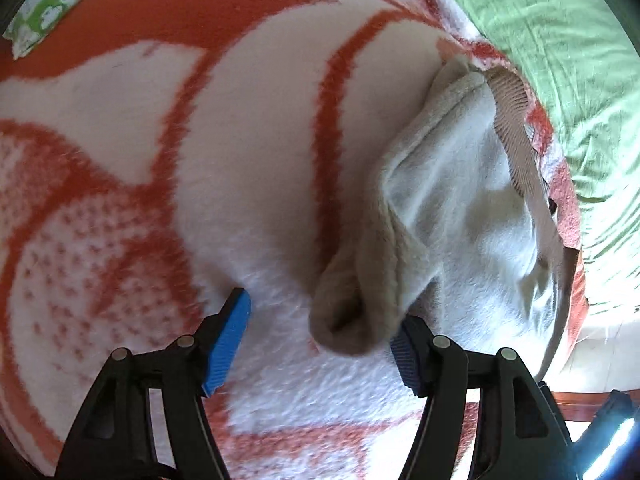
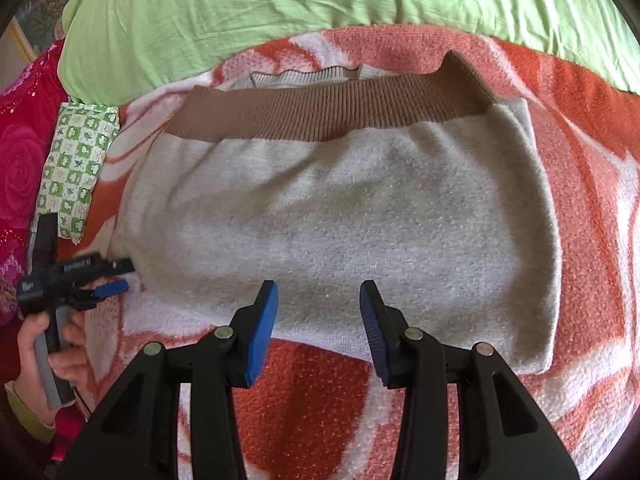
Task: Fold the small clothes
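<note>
A small cream fleece garment (image 2: 340,216) with a brown ribbed band (image 2: 328,114) lies folded flat on an orange-and-white blanket (image 2: 592,208). In the left wrist view its left edge (image 1: 452,200) bunches into a rolled corner (image 1: 352,312) between my fingers. My left gripper (image 1: 320,332) is open around that corner, with the right pad touching the fabric. It also shows in the right wrist view (image 2: 116,276) at the garment's left edge. My right gripper (image 2: 318,312) is open and empty, above the garment's near edge.
A green sheet (image 2: 320,8) covers the bed beyond the blanket. A green-and-white patterned cloth (image 2: 78,168) lies at the left, next to a pink flowered fabric (image 2: 20,168). The person's hand (image 2: 44,344) holds the left gripper's handle.
</note>
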Demonstrator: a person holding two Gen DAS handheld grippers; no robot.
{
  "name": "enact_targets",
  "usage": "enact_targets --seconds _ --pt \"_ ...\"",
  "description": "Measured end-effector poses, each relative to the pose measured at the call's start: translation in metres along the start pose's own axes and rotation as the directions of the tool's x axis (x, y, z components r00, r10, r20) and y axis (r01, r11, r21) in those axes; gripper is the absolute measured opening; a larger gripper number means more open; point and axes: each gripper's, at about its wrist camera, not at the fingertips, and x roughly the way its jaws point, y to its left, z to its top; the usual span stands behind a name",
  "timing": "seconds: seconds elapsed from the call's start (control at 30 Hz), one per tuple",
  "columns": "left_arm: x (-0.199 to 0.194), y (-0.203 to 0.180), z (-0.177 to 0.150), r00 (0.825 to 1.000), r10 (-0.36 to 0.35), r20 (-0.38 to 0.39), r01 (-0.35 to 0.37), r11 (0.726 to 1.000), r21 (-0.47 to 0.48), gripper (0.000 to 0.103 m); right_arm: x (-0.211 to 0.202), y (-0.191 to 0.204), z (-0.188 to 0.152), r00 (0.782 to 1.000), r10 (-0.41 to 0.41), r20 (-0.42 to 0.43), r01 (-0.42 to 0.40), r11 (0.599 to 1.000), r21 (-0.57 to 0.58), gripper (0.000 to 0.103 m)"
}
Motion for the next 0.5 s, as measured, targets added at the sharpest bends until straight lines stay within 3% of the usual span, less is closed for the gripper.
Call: enact_targets --seconds 0.3,0.5 --pt "-0.027 0.015 -0.025 0.985 -0.166 -0.045 0.162 0.985 -0.066 0.069 0.001 -0.013 0.003 1.000 -0.005 -0.005 0.006 0.999 0.035 0.044" --pt "-0.002 0.011 -0.010 0.984 -0.168 -0.059 0.156 0.974 -0.162 0.074 0.013 -0.001 0.006 0.999 0.024 -0.024 -0.023 1.000 0.020 0.044"
